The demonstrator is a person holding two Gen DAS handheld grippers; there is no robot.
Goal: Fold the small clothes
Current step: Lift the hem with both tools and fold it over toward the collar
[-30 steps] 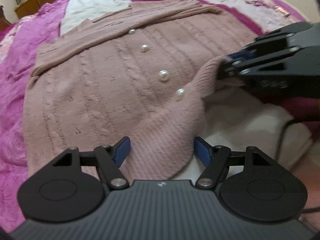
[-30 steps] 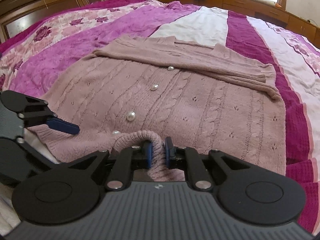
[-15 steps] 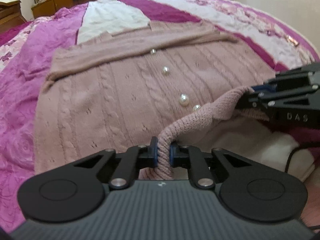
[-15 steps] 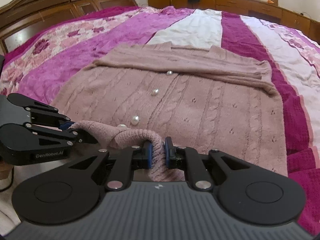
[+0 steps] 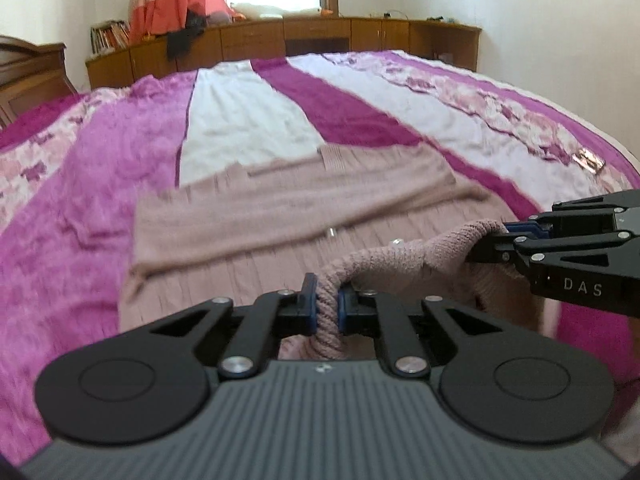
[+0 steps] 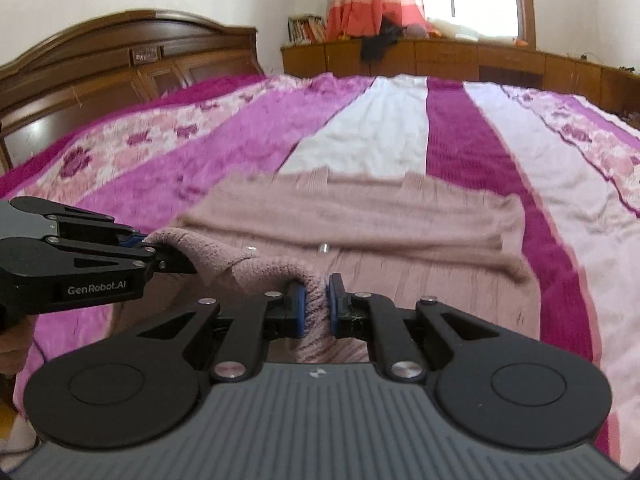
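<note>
Where ribbed hem (image 5: 328,312) bunches: pinched, L+R hand-held grippers.

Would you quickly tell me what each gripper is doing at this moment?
Left gripper: closed, pinching the hem of the pink cardigan.
Right gripper: closed, pinching the same hem further along.

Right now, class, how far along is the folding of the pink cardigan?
Done: the sleeves lie folded across the cardigan. In hand: the left gripper and right gripper each pinch the ribbed hem, lifted off the bedspread. Left: carrying the hem up to the collar end and smoothing it.
</note>
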